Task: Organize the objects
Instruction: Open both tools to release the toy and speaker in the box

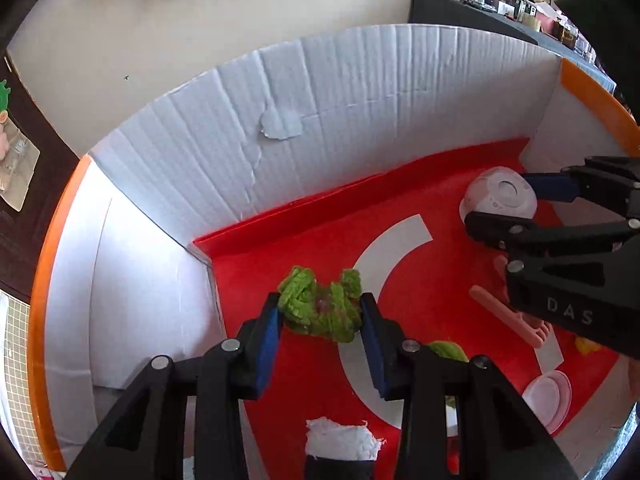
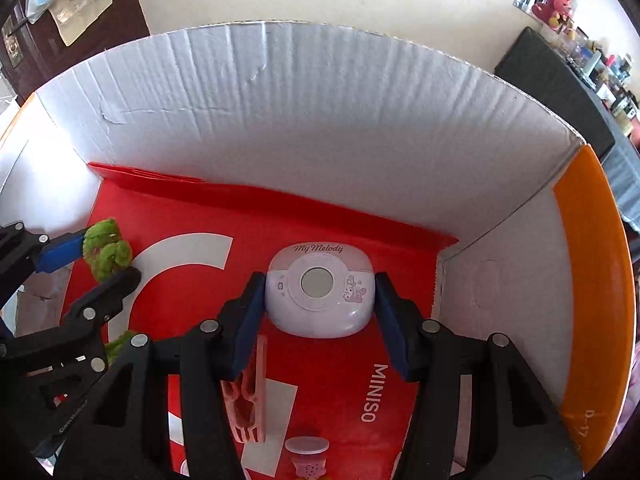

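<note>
Green fuzzy knitted toy (image 1: 320, 308) and white rounded plastic device (image 2: 320, 292), each clamped by one gripper.
Left gripper (image 1: 320, 316) squeezes soft yarn, right gripper (image 2: 320, 300) smooth curved sides; the device may slip out.

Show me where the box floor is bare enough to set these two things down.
Bare red floor runs along the back wall between the green fuzzy toy and the white My Melody case. The stretch beside the MINISO lettering is also free. It is crowded nearer you: pink comb, pink lid.

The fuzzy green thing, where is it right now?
The fuzzy green thing sits on the box's red floor, between the left gripper jaws; in the right wrist view it's at far left.
</note>
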